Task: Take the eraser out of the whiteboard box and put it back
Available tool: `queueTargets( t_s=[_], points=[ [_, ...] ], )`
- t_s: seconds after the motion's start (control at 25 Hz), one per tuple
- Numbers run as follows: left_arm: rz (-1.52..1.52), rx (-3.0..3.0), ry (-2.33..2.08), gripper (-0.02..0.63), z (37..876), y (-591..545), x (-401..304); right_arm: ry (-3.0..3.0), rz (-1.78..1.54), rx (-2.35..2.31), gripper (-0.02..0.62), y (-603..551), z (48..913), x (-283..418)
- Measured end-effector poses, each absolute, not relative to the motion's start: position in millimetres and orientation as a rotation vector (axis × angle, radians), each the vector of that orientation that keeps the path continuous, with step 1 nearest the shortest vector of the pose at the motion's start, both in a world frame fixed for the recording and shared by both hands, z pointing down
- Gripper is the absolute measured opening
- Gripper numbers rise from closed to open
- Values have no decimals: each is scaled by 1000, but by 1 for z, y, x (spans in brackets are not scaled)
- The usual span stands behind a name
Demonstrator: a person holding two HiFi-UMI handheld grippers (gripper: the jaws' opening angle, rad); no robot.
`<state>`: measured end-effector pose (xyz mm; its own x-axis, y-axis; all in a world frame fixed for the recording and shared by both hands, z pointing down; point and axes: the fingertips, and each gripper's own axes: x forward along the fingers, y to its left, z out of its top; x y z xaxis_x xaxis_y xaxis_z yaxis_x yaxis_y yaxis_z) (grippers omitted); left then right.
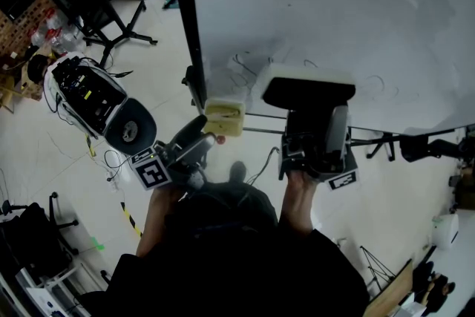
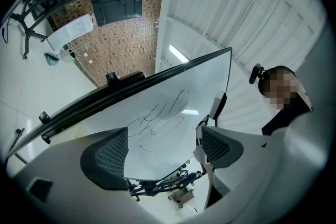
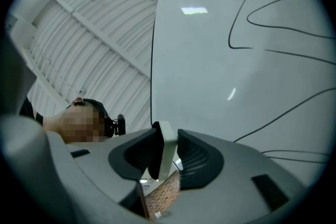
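Two claws face a scribbled whiteboard in the view from the camera on the person's head. The right claw is clamped tight on the eraser, a white block with a black felt face. It is held clear of the whiteboard box and close to the board's lower part. In the right gripper view the eraser shows edge-on as a thin pale slab pinched between the dark pads, with nothing else in the grip. The left claw stands wide open and empty, with only the board showing beyond it.

The small yellowish box sits at the board's lower left corner, by the black frame. In the head view it lies to the left of the eraser and a little lower, between the two claws, with the left claw's tip just beside it. The eraser's long axis runs across the picture, left to right. The box's long side appears to run much the same way, though the box is small and its opening cannot be made out.

By that layout the eraser is out and its return is yet to come. The right claw would need to carry it leftward and down, long side lined up with the box. The left claw is nearer the box but holds nothing.
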<state>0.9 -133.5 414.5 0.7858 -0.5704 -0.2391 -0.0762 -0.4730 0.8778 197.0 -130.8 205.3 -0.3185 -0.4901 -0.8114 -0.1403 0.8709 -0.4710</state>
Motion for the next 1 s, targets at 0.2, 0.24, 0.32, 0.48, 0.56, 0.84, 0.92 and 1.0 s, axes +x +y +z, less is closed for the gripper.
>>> queueTargets(
  t_s=[0.2, 0.24, 0.32, 0.48, 0.56, 0.84, 0.92, 1.0],
  points=[
    [-634, 2003, -473, 430, 412, -133, 5, 1869, -378, -460, 146, -130, 204, 201],
    [-632, 2005, -472, 430, 412, -133, 5, 1867, -377, -459, 146, -130, 205, 202],
    [-628, 2008, -471, 430, 413, -134, 6, 1865, -378, -456, 146, -131, 206, 203],
    [-626, 2008, -468, 430, 416, -135, 8, 1860, -381, -449, 146, -132, 209, 204],
    [-627, 2009, -466, 430, 417, -135, 8, 1856, -386, -446, 146, -133, 210, 204],
    [-642, 2006, -456, 430, 416, -135, 6, 1837, -396, -435, 146, -134, 211, 206],
    [-651, 1997, -457, 430, 416, -135, 5, 1832, -397, -425, 146, -134, 211, 207],
    [-662, 1991, -457, 430, 416, -136, 4, 1826, -394, -419, 146, -133, 212, 208]
  ],
)
